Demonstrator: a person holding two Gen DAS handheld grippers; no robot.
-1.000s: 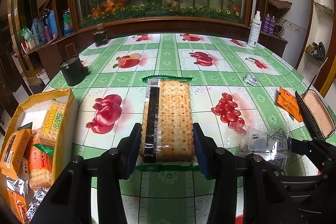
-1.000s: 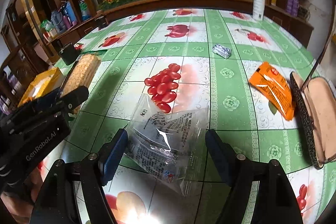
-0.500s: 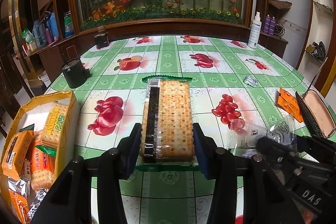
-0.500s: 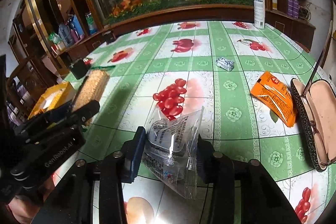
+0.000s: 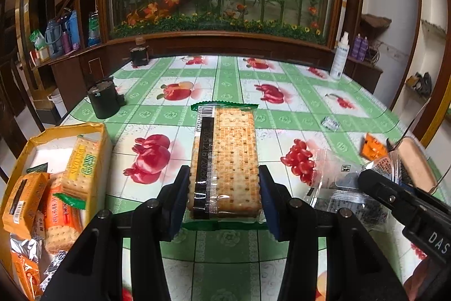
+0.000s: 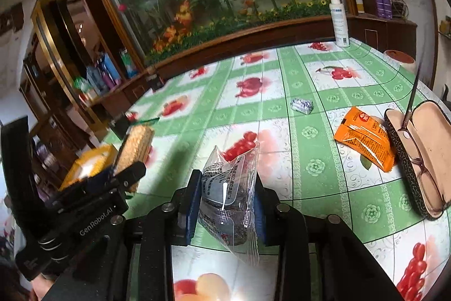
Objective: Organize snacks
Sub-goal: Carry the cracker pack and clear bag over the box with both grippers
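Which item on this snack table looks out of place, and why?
The open glasses case at the table's right edge, spectacles inside, is no snack, though an orange snack packet lies right beside it.

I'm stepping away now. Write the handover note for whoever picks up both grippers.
Left gripper: shut on the cracker pack, held over the table.
Right gripper: shut on the clear bag, lifted off the table.
Yellow box at the table's left edge already holds several snack packs.
Still out: orange packet beside the glasses case, and a small wrapped piece mid-table.
Left to do: probably box both held items, then those two.
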